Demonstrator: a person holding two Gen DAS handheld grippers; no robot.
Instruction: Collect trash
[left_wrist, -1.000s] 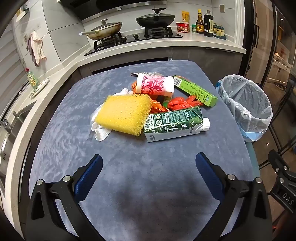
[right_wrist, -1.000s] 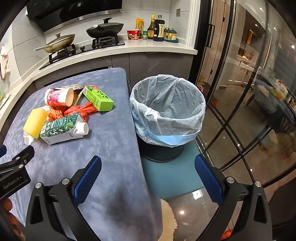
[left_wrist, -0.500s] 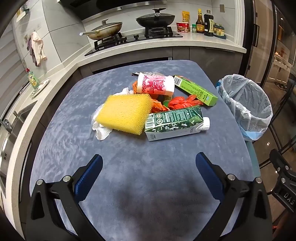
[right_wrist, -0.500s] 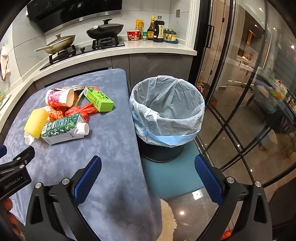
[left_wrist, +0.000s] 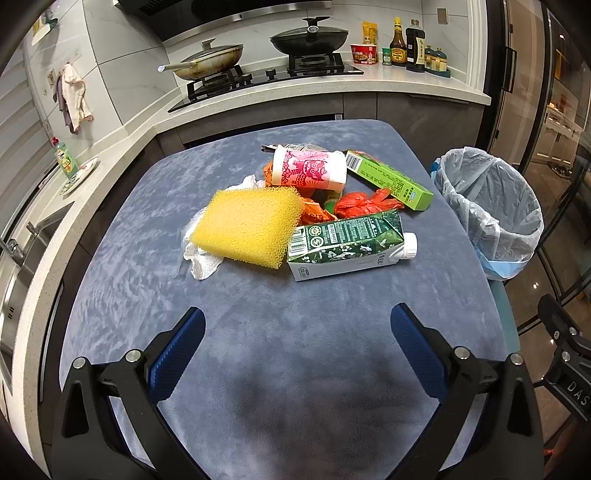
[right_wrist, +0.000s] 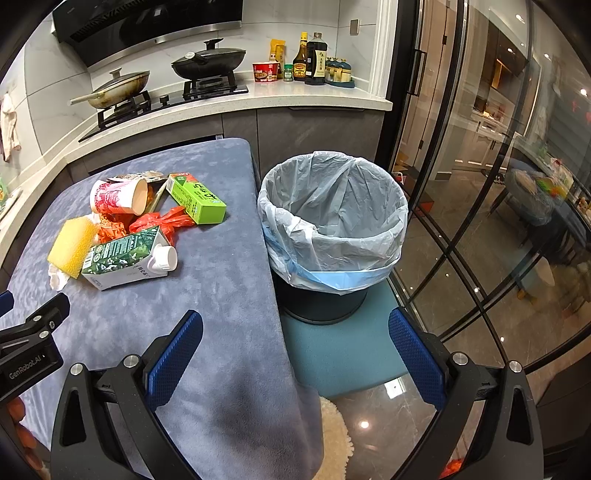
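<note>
Trash piled mid-surface, both claws empty

Trash sits heaped on the blue surface (left_wrist: 295, 350): yellow sponge (left_wrist: 251, 225), green carton (left_wrist: 347, 240), pink cup (left_wrist: 310, 168), green box (left_wrist: 388, 179) and red wrappers (left_wrist: 364, 203). Left claw (left_wrist: 297, 334) hangs spread wide short of the pile; right claw (right_wrist: 295, 338) gapes near the lined bin (right_wrist: 332, 218). Nothing seems collected yet; next comes reaching forward, probably for the nearest carton or sponge

Both grippers (left (left_wrist: 297, 328); right (right_wrist: 295, 330)) agape
</note>
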